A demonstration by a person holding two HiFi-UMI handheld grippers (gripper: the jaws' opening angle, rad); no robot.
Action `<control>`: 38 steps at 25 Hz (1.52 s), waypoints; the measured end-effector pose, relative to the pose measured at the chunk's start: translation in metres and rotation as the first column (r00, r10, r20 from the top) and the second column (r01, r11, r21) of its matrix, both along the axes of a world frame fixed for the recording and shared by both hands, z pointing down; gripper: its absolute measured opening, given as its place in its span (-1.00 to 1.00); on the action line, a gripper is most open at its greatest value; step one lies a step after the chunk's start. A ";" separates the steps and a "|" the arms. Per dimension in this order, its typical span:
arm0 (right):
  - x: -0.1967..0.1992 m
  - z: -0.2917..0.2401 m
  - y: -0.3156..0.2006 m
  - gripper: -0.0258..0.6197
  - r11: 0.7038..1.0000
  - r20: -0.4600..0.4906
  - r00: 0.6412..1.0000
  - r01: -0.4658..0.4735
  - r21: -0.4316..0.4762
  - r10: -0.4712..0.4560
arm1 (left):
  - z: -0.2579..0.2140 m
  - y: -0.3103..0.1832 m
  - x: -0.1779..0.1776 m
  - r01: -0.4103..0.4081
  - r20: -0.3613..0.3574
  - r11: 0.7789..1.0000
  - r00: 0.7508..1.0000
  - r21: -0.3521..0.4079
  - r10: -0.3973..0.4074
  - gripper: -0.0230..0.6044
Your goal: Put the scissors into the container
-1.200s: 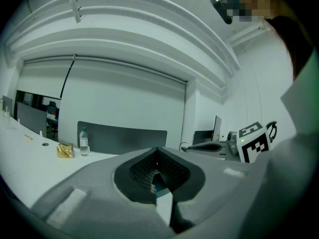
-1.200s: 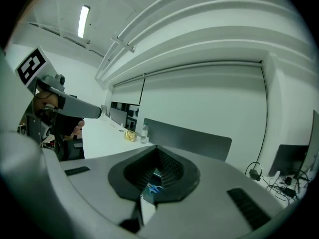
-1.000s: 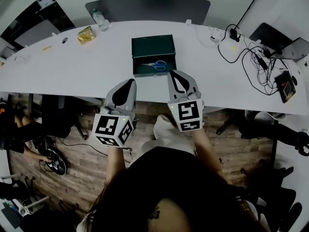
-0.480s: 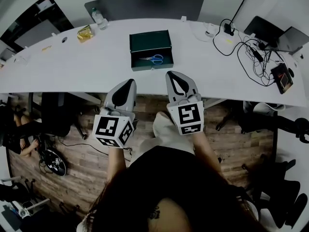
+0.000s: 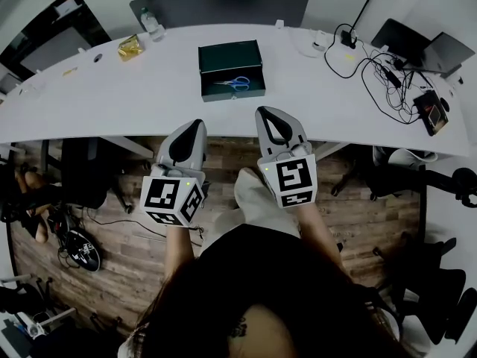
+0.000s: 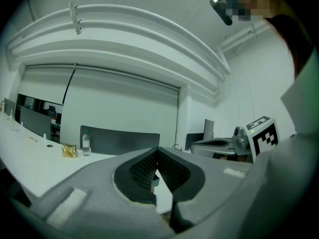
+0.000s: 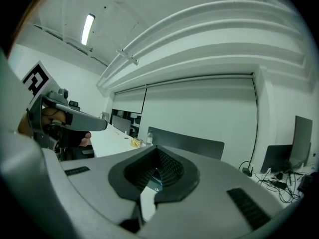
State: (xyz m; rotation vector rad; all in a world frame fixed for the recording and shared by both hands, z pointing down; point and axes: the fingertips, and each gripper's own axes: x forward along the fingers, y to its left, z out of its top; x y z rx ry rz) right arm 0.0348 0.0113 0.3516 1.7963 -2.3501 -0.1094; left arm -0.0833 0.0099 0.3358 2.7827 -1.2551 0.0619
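Observation:
The blue-handled scissors [image 5: 235, 83] lie inside the dark green open container [image 5: 229, 57], which stands on the white table [image 5: 112, 95]. Both grippers hang short of the table's near edge, over the wooden floor, apart from the container. My left gripper [image 5: 197, 124] is shut, its pads meeting at the tip [image 6: 157, 151] with nothing between them. My right gripper [image 5: 267, 112] is shut and empty too, its pads closed together [image 7: 157, 149]. Through the right gripper's pads a corner of the container just shows.
A water bottle [image 5: 151, 27] and a gold packet [image 5: 130, 48] sit at the table's far left. Tangled cables and small devices [image 5: 387, 84] and a laptop [image 5: 421, 47] cover its right end. A dark chair back [image 5: 220, 6] stands behind the table.
Both grippers have drawn back from the table's edge, still shut. In the head view the table and the container now lie farther off; the scissors stay in the container.

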 end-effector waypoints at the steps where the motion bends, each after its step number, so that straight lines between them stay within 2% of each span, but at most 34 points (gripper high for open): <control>1: -0.001 0.000 0.002 -0.90 1.000 0.000 1.000 -0.002 0.002 0.002 | 0.000 0.002 -0.001 -0.001 -0.002 1.000 1.000 0.001 0.001 -0.89; 22: -0.015 -0.006 0.039 -0.90 1.000 0.003 1.000 -0.012 0.023 0.012 | 0.001 0.041 -0.009 -0.010 -0.009 1.000 1.000 0.017 0.010 -0.90; 38: -0.020 -0.010 0.051 -0.90 1.000 0.020 1.000 -0.010 0.027 0.009 | 0.001 0.050 -0.011 -0.019 -0.031 1.000 0.999 0.016 0.019 -0.89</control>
